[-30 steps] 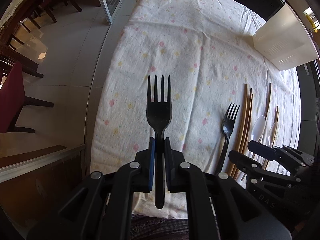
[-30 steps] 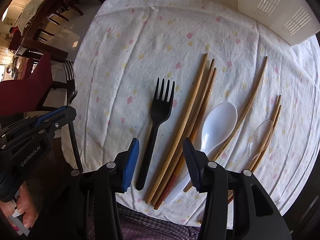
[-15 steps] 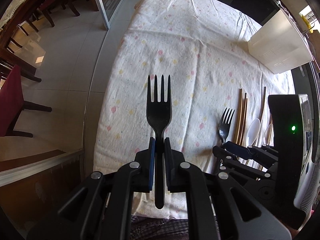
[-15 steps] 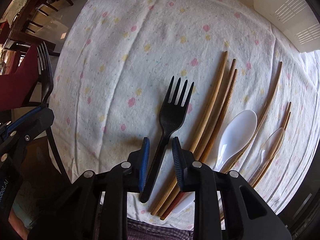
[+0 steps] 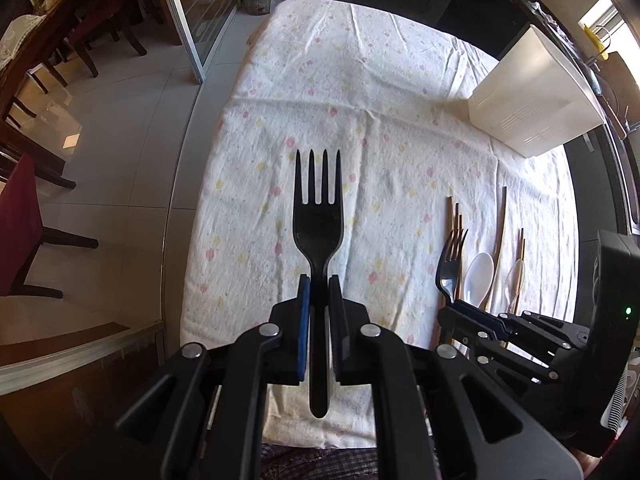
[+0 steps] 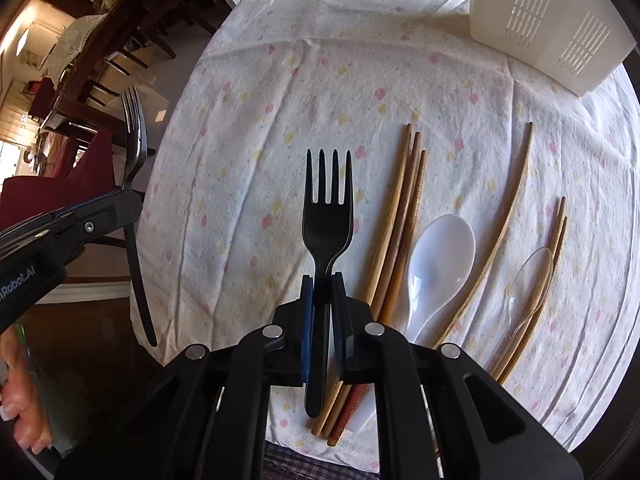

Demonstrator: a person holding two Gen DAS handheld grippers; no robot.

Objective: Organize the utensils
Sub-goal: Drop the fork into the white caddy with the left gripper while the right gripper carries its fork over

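Note:
My left gripper (image 5: 319, 280) is shut on the handle of a black plastic fork (image 5: 318, 216), held tines forward above the near left part of the tablecloth. My right gripper (image 6: 323, 280) is shut on the handle of a second black fork (image 6: 328, 216), low over the cloth beside three wooden chopsticks (image 6: 404, 216). A white spoon (image 6: 438, 256), a curved wooden stick (image 6: 508, 208) and a clear spoon (image 6: 528, 284) with more chopsticks lie to the right. The left gripper with its fork also shows in the right wrist view (image 6: 134, 152).
A white slotted utensil holder (image 6: 552, 20) stands at the far right of the table (image 5: 360, 80). The floral tablecloth covers the table. Dark chairs (image 5: 24, 216) and tiled floor lie to the left, past the table's edge.
My right gripper moved left over the second fork and shut on its handle. The left gripper has kept its fork and lifted slightly.

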